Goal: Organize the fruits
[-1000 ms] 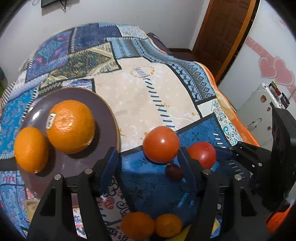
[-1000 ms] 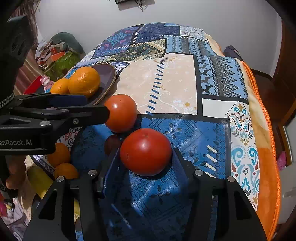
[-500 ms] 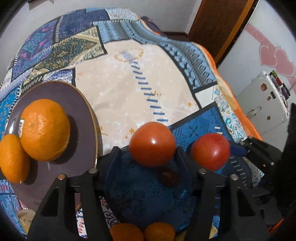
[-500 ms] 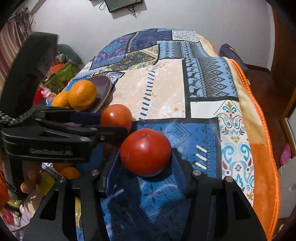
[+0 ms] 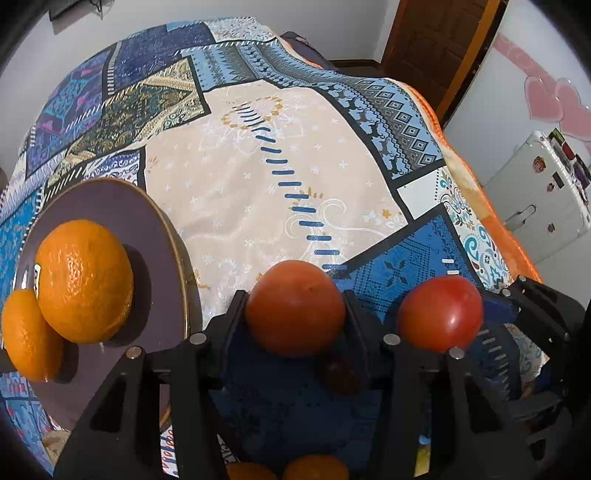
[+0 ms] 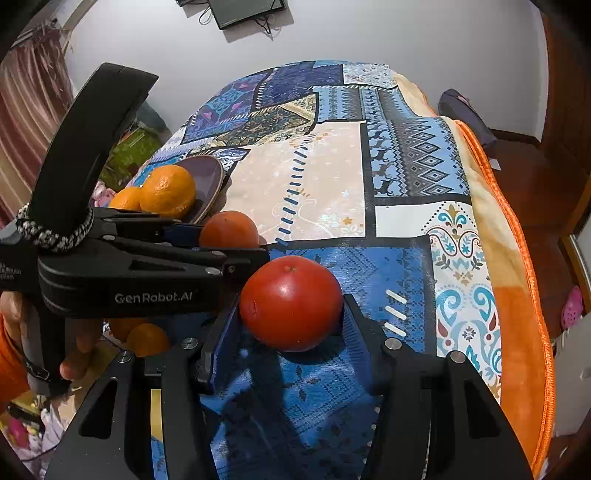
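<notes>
So on my end both grippers are loaded: my left gripper point(image 5: 295, 310) has its jaws clamped on the orange-red tomato point(image 5: 295, 308), and my right gripper point(image 6: 291, 310) is squeezed onto the redder tomato point(image 6: 291, 308), both held just above the patchwork blanket point(image 5: 273, 177). I'll use the purple plate point(image 5: 110, 206) as my reference. Closest to me, below the left gripper's fingers, two small oranges point(image 5: 314, 470) peek in at the bottom edge of the left view, on the near side of the plate's right, and a small dark reddish fruit point(image 5: 341, 374) sits on the dark blue patch just under the left tomato; can't tell what it is exactly. The two tomatoes are right of the plate, the left one just beside its rim, the right one further over. On the plate itself a big orange point(image 5: 85, 280) with a sticker touches a smaller orange point(image 5: 27, 336) at the plate's near-left edge. Beyond the plate, the blanket runs on in cream, teal and navy patches with an orange border point(image 6: 517, 236) along the far-right side, covering what looks like a bed. Past that, well away from the plate, there's a white wall, a brown wooden door point(image 5: 443, 44) to the far right, a small white fridge point(image 5: 543, 192) under pink heart stickers point(image 5: 554, 99), and a dark screen point(image 6: 247, 11) mounted high up.
</notes>
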`<state>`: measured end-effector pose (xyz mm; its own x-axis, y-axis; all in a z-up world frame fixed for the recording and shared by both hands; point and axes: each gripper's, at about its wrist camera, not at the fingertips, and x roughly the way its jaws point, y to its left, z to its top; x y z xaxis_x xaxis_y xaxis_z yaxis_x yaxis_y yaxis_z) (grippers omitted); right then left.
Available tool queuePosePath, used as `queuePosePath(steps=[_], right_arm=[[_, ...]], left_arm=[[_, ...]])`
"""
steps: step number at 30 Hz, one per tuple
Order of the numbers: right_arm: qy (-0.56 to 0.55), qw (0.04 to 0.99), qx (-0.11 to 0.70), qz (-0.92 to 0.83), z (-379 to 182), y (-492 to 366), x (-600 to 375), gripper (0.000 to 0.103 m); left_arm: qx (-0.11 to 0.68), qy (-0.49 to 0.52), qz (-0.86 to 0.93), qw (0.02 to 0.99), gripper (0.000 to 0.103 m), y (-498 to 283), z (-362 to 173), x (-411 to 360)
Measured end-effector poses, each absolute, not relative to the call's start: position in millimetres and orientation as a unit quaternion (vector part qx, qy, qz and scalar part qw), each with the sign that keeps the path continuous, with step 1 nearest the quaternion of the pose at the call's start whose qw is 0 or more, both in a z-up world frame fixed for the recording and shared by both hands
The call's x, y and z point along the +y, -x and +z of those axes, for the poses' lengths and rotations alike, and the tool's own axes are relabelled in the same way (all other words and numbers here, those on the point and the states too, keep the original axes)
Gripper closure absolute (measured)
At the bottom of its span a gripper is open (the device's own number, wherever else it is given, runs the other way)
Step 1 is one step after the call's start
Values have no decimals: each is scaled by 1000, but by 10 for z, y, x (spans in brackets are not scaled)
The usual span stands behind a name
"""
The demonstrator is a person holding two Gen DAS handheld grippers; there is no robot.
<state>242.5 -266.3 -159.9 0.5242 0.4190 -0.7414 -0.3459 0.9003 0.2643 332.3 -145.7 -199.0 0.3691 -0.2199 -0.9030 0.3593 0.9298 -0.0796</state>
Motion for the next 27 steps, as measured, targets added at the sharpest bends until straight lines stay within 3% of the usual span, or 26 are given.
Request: queuePosePath(steps=[10,27], right_arm=[[-38,875,433,214,-1554,-2444,-2641,53],[-13,888,395,236,-1097,-2418,-2189,53]], left_arm=[[526,-37,-178,831,54,-3220,-1914,-1322],[457,-11,-152,877,54,-2719,-1253,-653]])
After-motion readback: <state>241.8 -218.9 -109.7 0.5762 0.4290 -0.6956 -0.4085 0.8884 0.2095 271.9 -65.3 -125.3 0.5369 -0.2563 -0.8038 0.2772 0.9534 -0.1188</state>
